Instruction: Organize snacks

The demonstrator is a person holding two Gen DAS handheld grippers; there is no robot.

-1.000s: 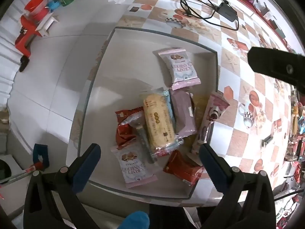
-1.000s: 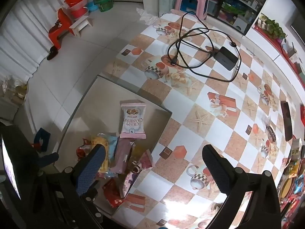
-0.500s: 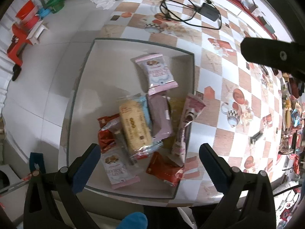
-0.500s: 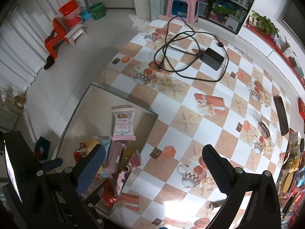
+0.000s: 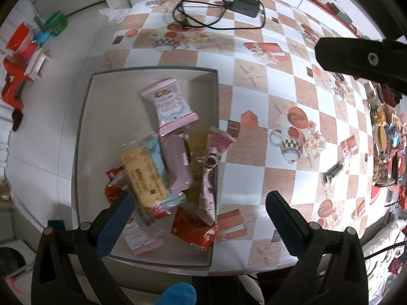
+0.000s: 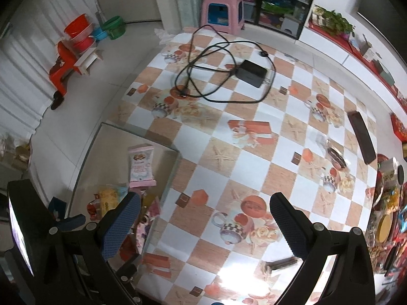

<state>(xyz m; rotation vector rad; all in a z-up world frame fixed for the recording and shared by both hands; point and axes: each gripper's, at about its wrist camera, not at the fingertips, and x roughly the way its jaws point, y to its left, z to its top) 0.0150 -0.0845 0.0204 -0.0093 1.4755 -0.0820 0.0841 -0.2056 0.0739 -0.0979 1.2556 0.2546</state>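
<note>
Judging from the tray [image 5: 84,117] at the near left corner of the tabletop [image 5: 254,117], the sorting is taken to be well under way but not finished. A loose heap of wrapped snacks is seen in the tray: a pink packet [image 5: 171,105] lying apart toward the far side, a yellow biscuit pack [image 5: 143,175] across a mauve pack [image 5: 176,160], a pink-and-maroon sachet [image 5: 211,167] leaning on the right wall, and a red pack [image 5: 193,231] at the near right corner. No order among them is evident; they are overlapped and turned every way. A further cluster of bright wrappers [image 6: 389,203] is seen at the far right edge of the tabletop, well apart from the tray, so more items are judged to remain for collection. The left gripper [image 5: 197,218] is held over the near end of the tray with jaws spread wide and nothing between them. The right gripper [image 6: 203,225] is held over bare checked cloth just right of the tray, jaws likewise wide apart and empty. A black cable and adapter [image 6: 250,73] lie at the far end, not involved. Remaining work is estimated as fetching the outlying wrappers and straightening the heap.
</note>
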